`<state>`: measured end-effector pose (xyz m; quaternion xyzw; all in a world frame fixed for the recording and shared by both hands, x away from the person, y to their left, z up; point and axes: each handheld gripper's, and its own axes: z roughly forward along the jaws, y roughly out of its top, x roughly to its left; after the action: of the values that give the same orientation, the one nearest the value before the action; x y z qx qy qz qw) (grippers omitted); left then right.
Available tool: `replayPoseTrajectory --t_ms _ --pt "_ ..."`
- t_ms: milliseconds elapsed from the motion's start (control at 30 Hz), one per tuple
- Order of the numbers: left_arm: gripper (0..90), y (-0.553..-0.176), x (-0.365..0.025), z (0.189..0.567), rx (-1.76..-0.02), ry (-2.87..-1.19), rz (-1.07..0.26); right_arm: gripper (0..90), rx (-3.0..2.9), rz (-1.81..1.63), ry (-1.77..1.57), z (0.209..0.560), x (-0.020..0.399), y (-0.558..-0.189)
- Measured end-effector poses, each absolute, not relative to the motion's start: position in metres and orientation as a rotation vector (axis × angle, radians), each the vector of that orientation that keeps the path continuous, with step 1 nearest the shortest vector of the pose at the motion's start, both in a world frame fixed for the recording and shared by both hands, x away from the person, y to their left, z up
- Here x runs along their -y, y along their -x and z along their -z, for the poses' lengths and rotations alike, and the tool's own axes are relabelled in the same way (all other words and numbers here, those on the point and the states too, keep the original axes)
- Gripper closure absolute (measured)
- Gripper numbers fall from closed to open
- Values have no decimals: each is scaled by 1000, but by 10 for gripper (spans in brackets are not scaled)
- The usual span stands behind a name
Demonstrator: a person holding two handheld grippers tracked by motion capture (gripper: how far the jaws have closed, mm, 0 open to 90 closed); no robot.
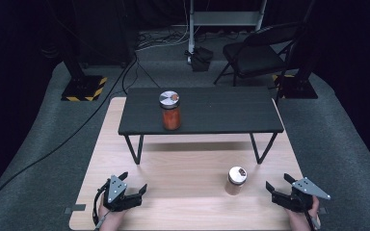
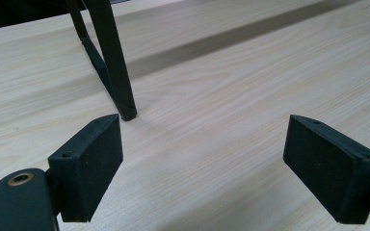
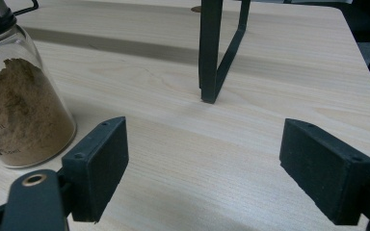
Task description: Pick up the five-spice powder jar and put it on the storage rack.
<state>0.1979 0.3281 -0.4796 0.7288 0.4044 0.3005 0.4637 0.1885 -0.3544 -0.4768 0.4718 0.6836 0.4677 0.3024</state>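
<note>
brown jar (image 1: 236, 180) stands on the wood surface (image 1: 183, 173), near the right tongs (image 1: 276, 185), on their left, not touching | right tongs wide apart, nothing in them | left tongs (image 1: 134, 184) wide apart too, nothing in them, far from the brown jar
</note>
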Motion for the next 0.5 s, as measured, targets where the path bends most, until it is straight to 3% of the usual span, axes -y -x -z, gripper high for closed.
replayPoseTrajectory --t_ms 500 --pt "138 -198 -328 479 -993 -1793 -738 161 -1818 -1261 -1231 478 356 -188"
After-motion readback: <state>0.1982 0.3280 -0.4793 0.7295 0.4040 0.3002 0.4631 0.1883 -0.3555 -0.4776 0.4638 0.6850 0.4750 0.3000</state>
